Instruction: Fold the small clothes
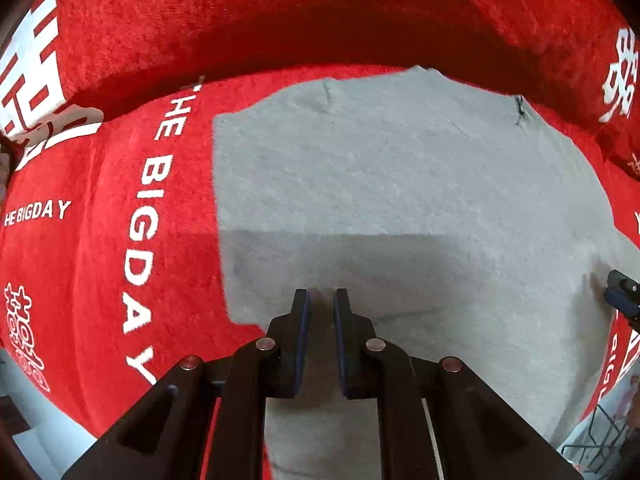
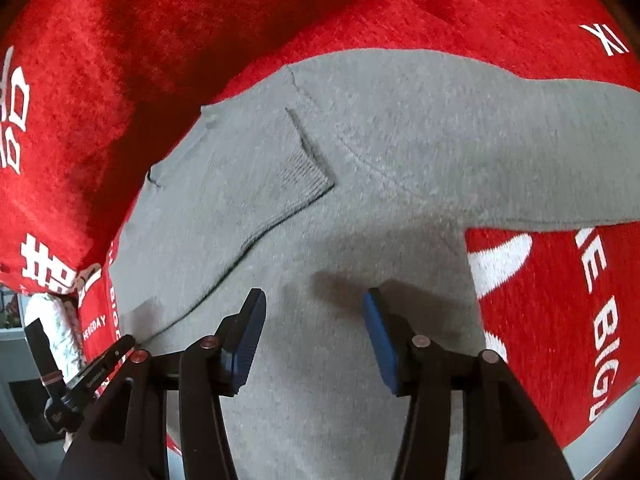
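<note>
- Red plush cover [image 1: 100, 240] with white lettering lies under a grey sweater [image 1: 400, 184], spread flat with one fold edge across it.
- Left view: left gripper [image 1: 321, 300] hangs over the near hem, jaws nearly together with a slim gap, nothing visibly pinched.
- Right view: right gripper [image 2: 314, 304] hovers over the body, jaws wide apart; the sleeve [image 2: 560, 152] trails right. Judged best: pinch both layers at the hem, lift evenly.

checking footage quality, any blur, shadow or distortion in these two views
Left wrist view: strong fisheye bend curves the red blanket; the left gripper casts a dark shadow band on the grey sweater; fairly sharp. Right wrist view: same bend; slight blur near the right gripper, shadows ahead of its fingers on the cloth.
</note>
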The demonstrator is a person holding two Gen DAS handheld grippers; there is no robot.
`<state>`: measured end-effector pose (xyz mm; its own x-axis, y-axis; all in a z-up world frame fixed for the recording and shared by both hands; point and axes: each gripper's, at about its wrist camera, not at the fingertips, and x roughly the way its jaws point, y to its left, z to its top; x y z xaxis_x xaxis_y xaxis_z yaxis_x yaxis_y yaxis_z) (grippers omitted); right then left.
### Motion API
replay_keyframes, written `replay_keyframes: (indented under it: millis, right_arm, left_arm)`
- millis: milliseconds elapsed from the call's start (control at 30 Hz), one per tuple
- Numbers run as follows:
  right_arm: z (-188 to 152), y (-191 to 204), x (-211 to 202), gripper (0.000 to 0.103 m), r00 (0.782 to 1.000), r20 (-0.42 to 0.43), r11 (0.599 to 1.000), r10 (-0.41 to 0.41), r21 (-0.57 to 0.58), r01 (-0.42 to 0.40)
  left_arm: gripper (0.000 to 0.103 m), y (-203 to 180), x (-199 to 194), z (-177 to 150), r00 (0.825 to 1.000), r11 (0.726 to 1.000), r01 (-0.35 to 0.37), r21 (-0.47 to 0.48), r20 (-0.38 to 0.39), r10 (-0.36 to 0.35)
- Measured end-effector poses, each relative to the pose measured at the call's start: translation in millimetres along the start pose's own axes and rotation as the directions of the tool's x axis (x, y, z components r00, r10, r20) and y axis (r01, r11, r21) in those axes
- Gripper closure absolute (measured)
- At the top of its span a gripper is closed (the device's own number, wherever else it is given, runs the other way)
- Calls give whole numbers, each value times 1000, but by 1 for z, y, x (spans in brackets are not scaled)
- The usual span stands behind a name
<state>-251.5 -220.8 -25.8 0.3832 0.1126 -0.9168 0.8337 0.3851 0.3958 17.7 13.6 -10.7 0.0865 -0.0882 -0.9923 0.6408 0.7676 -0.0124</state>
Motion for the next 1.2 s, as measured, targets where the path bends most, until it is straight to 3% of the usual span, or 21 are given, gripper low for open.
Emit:
replay_keyframes:
  millis: [133, 167, 200, 233, 300, 667, 900, 1033, 1200]
  right_arm:
    - [-2, 1, -2, 42, 1000, -5, 1000, 18, -3, -18]
    - [-3, 1, -2, 41, 1000, -6, 1000, 21, -4, -21]
    - [-3, 0, -3, 40, 1000, -8, 1000, 25, -5, -25]
    - [-4, 1, -2, 39, 1000, -11, 1000, 29, -6, -29]
    - [-5, 1, -1, 39, 999, -15, 999, 40, -7, -40]
    - [-16, -14, -4, 29, 995, -46, 997, 83, 9, -83]
    - [-18, -46, -10, 27, 989, -41, 987, 144, 82, -140]
    - [-11, -78, -22, 27, 984, 8, 971, 180, 156, -179]
    - [0, -141, -45, 27, 981, 105, 935, 162, 301, -186]
  left_arm:
    - [89, -14, -2, -5, 1000, 1000, 0, -6, -17, 0]
    - [65, -17, -3, -6, 1000, 1000, 4, -9, -27, -4]
    - [14, -20, -4, -8, 999, 1000, 6, -13, -35, -7]
    - [0, -21, -5, -10, 999, 1000, -8, -24, -34, 7]
    - [1, -28, -12, -14, 999, 999, -45, -16, 5, 45]
    - [1, -58, -3, -17, 996, 996, -89, 21, -23, 90]
    - [1, -79, 13, -13, 992, 998, -44, 39, -116, 49]
    - [1, -104, 8, -9, 995, 997, 11, 80, -95, -3]
    - [1, -138, 6, 0, 996, 992, 54, 111, -82, -45]
